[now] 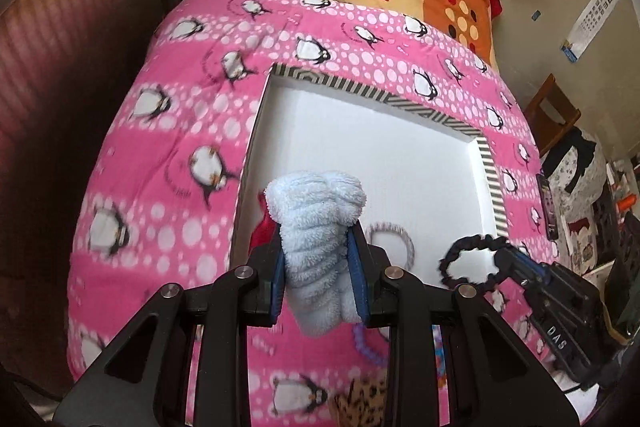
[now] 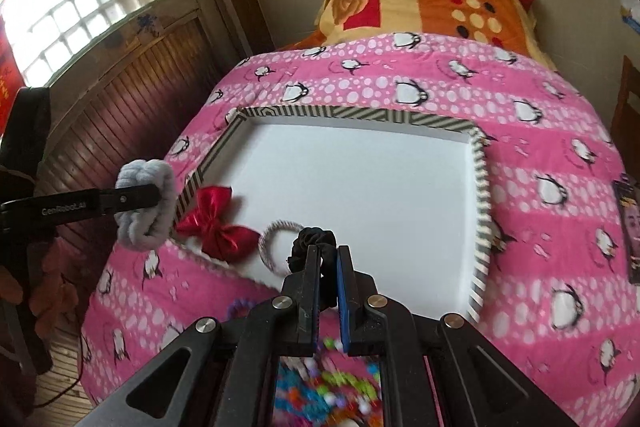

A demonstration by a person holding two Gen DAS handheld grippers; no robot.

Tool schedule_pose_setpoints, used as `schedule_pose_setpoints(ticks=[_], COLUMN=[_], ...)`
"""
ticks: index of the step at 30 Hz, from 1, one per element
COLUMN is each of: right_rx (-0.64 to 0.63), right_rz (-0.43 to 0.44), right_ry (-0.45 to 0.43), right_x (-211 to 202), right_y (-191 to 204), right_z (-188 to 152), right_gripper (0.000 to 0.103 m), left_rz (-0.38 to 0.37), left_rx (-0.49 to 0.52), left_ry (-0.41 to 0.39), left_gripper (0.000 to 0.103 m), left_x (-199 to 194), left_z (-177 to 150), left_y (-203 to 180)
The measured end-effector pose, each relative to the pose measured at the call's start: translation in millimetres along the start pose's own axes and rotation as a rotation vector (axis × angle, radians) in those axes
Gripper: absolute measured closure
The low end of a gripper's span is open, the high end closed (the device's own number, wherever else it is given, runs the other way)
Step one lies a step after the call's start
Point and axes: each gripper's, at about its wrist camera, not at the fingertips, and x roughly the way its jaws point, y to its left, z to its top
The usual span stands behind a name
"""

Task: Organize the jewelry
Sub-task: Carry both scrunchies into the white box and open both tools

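while the left fingers squeeze a fluffy blue scrunchie, the right fingers pinch a black scrunchie.

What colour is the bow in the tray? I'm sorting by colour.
Shiny red bow, clearest in the right wrist view.

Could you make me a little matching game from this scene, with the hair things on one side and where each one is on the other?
Things:
1. fluffy pale blue scrunchie
2. black scrunchie
3. red bow
4. striped hair tie

Places:
A. lying in the white tray, ringed shape
B. held in the right gripper
C. lying at the tray's near left corner
D. held in the left gripper

Pairs: 1-D, 2-B, 3-C, 4-A
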Motion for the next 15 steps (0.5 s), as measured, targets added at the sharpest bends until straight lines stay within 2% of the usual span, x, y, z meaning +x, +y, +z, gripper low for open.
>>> schedule_pose_setpoints(ticks=[7,15], right_rx=[0.040,0.129], right_rz=[0.042,0.071], right_ry=[0.061,0.111], right_x=[51,101], right_y=[5,-9], right_z=[29,53], right_gripper=[0.097,0.097], left_rz=[0.036,0.061], left_rx=[0.004,0.006], left_ry=[0.026,0.065], left_gripper=[0.077,0.077], left_x=[40,81], left_z=[43,71], left_y=[5,10])
